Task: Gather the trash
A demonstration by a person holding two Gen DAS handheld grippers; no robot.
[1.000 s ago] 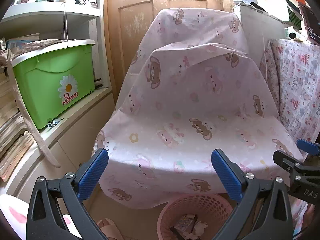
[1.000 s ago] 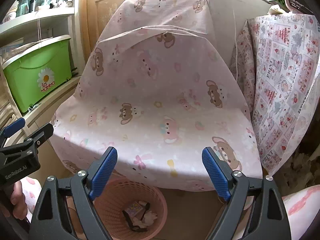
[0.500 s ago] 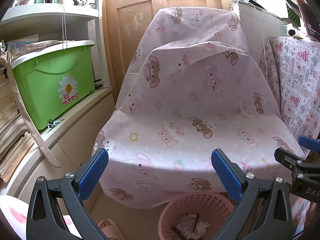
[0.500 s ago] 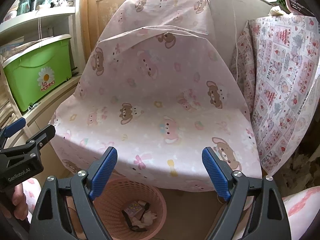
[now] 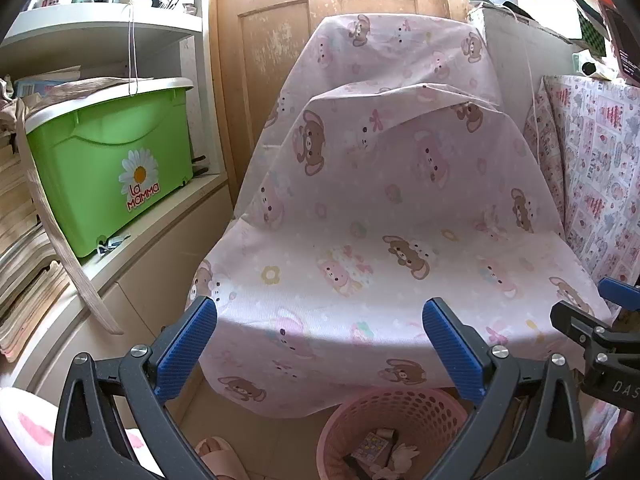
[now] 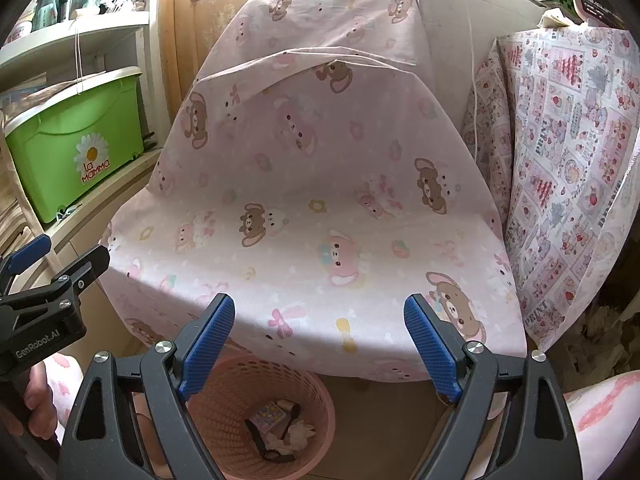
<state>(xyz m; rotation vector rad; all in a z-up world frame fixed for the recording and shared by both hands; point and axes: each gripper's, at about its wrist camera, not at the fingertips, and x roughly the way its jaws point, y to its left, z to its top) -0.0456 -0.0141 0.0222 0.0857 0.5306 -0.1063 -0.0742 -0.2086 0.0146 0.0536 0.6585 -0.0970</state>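
Both grippers — left gripper (image 5: 320, 344), right gripper (image 6: 320, 340) — are hovering with jaws apart, gripping nothing; the trash (image 6: 280, 428) is lying inside the pink basket (image 6: 224, 396) under the draped chair (image 6: 312, 184).

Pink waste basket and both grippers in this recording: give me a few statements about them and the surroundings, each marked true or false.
1. The pink waste basket stands on the floor in front of the cloth-covered chair. True.
2. The basket is empty. False: a small printed packet and crumpled scraps lie at its bottom.
3. The right gripper is open with nothing between its jaws. True.
4. The left gripper is clamped on a piece of trash. False: its jaws stand wide apart and hold nothing.
5. The green storage box on the shelf bears a daisy sticker. True.
6. The chair cover is plain white. False: it is pink with a bear print.
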